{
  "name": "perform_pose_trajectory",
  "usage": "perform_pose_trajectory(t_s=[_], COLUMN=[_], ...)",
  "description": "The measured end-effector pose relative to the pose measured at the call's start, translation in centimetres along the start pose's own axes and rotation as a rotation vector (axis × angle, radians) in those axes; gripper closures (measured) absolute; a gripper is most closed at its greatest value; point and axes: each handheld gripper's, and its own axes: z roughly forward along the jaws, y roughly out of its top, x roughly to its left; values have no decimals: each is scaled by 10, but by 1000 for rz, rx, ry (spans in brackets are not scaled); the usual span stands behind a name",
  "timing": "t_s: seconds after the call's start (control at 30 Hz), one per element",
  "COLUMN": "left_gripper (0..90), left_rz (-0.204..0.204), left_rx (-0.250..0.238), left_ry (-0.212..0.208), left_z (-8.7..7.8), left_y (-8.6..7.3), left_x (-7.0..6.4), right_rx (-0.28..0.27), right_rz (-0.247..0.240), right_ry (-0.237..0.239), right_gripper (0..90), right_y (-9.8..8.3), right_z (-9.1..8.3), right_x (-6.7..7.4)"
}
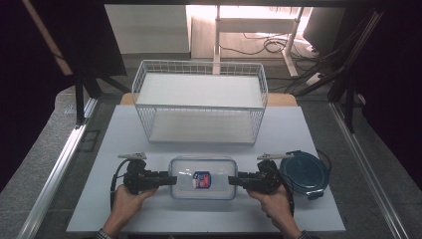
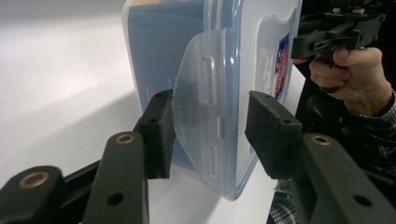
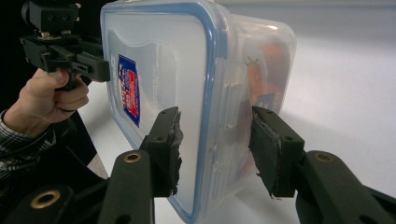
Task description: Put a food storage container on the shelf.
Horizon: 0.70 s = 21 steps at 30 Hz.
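- Spanning the gap between the two grippers, the clear lidded food container (image 1: 202, 178) lies with its long axis parallel to the near edge of the white worktop (image 1: 124, 129); the coming move turns on this alignment, since each short end faces one tool head-on.
- Left gripper (image 1: 169, 179): positioned at the container's left short end. Jaws stand partly apart, straddling the latch flap (image 2: 205, 116) there. One pad (image 2: 159, 135) sits against the flap; the other pad (image 2: 268, 133) stands clear of the lid, so no firm clamp is evident.
- Right gripper (image 1: 234, 180): positioned at the right short end, jaws likewise partly apart, bracketing the rim and side latch (image 3: 229, 112). Whether the pads press on the plastic cannot be determined.
- Both hands are equally near; neither has an advantage in reach.
- Container location: near the front edge of the worktop, central.
- Adjacent items: a round dark-blue lid (image 1: 303, 174) lies just beside the right gripper; a white wire basket (image 1: 199, 102) stands at the far edge, well apart.
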Motion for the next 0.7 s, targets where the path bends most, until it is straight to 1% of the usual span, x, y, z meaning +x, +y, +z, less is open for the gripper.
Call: perform_pose_trajectory(t_s=[0.1, 0.3, 0.5, 0.7], left_gripper=[532, 533, 534, 533], left_rz=[24, 54, 62, 74], left_rx=[-12, -41, -74, -93], left_ry=[4, 15, 23, 29], left_z=[-4, -14, -22, -30], left_y=[8, 21, 37, 56], left_x=[-3, -9, -11, -14], right_rx=[-14, -42, -66, -96], right_rz=[-32, -74, -92, -103], right_ry=[-2, 4, 3, 9], right_gripper=[537, 536, 537, 538], right_y=[6, 23, 45, 67], right_z=[-3, -8, -10, -14], right_x=[3, 10, 15, 18])
